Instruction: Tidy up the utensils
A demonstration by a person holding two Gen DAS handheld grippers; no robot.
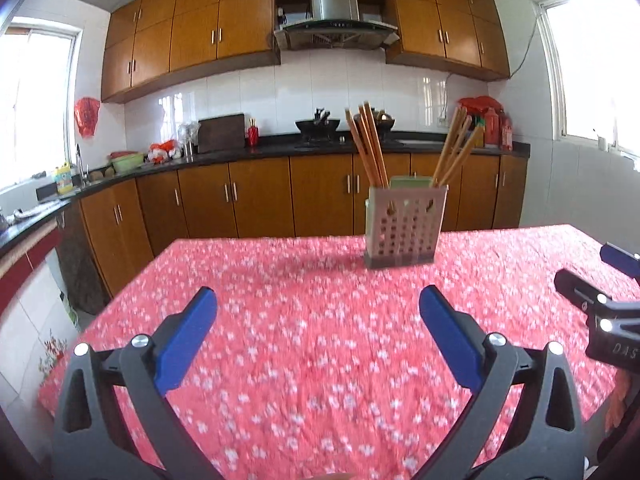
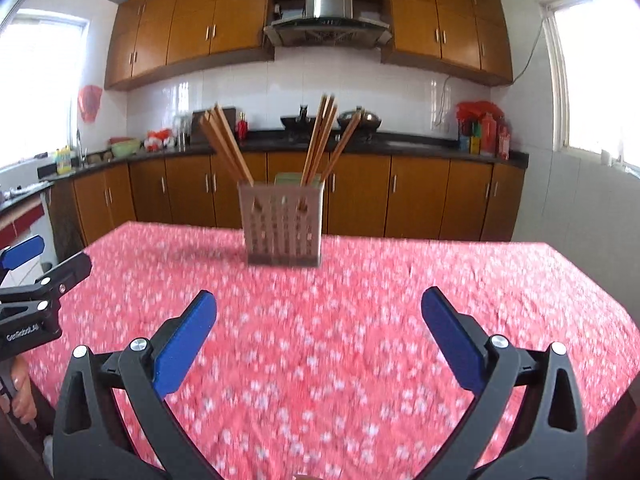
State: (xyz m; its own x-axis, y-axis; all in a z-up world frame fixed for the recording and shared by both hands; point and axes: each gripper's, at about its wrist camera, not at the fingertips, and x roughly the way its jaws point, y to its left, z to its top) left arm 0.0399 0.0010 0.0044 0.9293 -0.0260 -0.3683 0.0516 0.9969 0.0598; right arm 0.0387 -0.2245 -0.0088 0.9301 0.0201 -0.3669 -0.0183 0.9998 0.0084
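Left wrist: both grippers (image 1: pixel 318 300) (image 2: pixel 319 304) spread wide (empty), chopsticks (image 1: pixel 370 146) in holder (image 1: pixel 404 226).

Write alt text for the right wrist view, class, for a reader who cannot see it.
The open, empty right gripper hangs over a red floral tablecloth, facing a perforated utensil holder with two bunches of wooden chopsticks. The left gripper shows at the left edge, kitchen cabinets behind.

White lettering "GenRobot.AI" runs along the black body of the left gripper (image 2: pixel 24 280), seen at the edge of the right wrist view; in the left wrist view the right gripper (image 1: pixel 600 280) carries pale letters reading "DAS", cut off by the frame edge; bottle labels on the counter are unreadable
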